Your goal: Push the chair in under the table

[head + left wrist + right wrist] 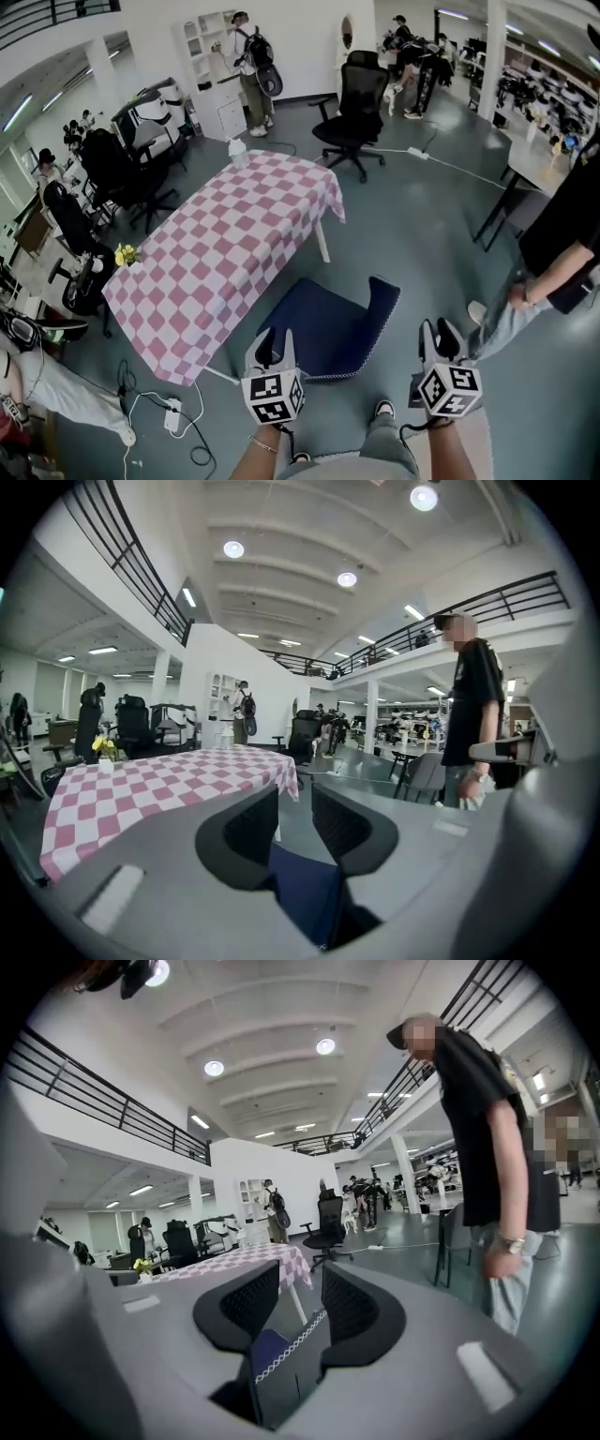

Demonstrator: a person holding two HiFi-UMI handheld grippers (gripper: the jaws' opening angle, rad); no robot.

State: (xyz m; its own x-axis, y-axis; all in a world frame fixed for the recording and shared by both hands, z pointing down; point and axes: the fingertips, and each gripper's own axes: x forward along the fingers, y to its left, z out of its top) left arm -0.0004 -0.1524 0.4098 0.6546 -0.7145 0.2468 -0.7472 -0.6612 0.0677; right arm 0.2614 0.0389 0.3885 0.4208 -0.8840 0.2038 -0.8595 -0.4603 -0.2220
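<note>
Chair (328, 328), navy with white trim, stands on the floor just beside the long right edge of the checked desk (234, 244), not yet under it. It lies ahead of both tongs and slightly left. Its broad side runs across the view, with the raised part to the right.

Left tongs (267, 349) are nearer, tips at the chair's near edge; contact cannot be told. Right tongs (441, 339) are held apart from it, to its right. Both pairs are seen part open, with blue fabric visible through each gap (305, 892) (281, 1354) and nothing gripped.

The push is judged to go leftward, toward the desk edge. A desk leg (322, 239) bounds the far end of the gap. A bystander (562, 253) stands well to the right.
</note>
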